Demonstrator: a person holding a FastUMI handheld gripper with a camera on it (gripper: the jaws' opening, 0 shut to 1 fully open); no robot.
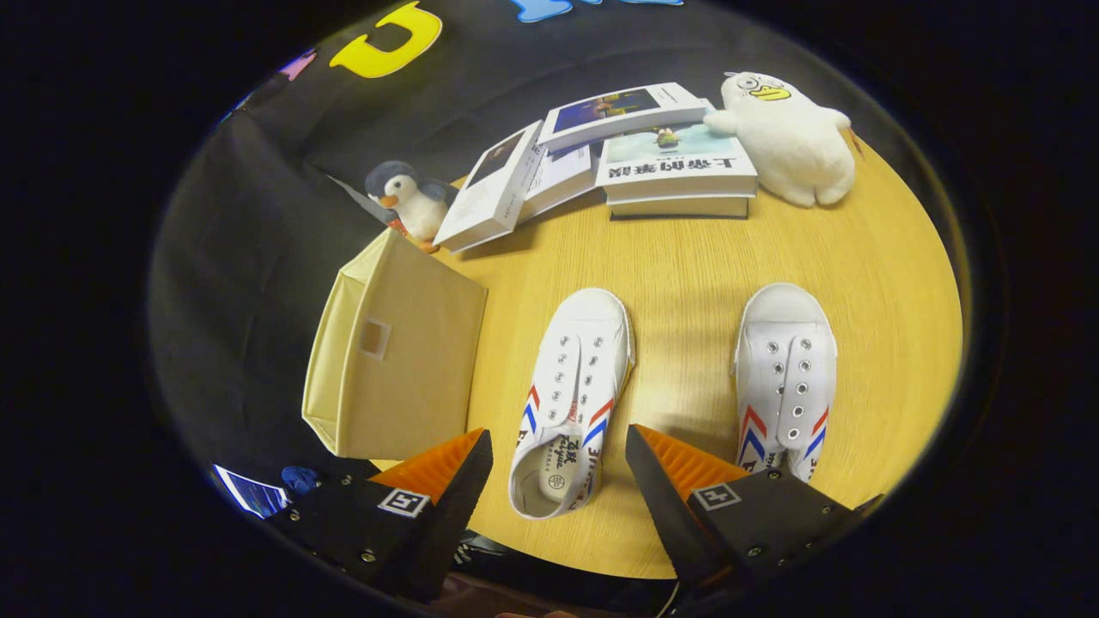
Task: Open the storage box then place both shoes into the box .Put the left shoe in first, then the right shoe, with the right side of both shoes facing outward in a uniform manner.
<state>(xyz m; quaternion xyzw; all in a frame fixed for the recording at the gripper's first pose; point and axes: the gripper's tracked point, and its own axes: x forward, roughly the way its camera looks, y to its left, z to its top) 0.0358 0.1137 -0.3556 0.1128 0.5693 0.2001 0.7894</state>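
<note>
Hovering above the round wooden table (687,257), the gripper (558,459) has its fingers spread wide and grips nothing. Between them lies the left shoe (571,403), heel nearest, its long axis running forward with the toe tipped slightly right. Beyond the right finger sits the right shoe (786,378), toe pointing straight ahead. Ahead of the left finger stands the beige storage box (395,352), closed.
</note>
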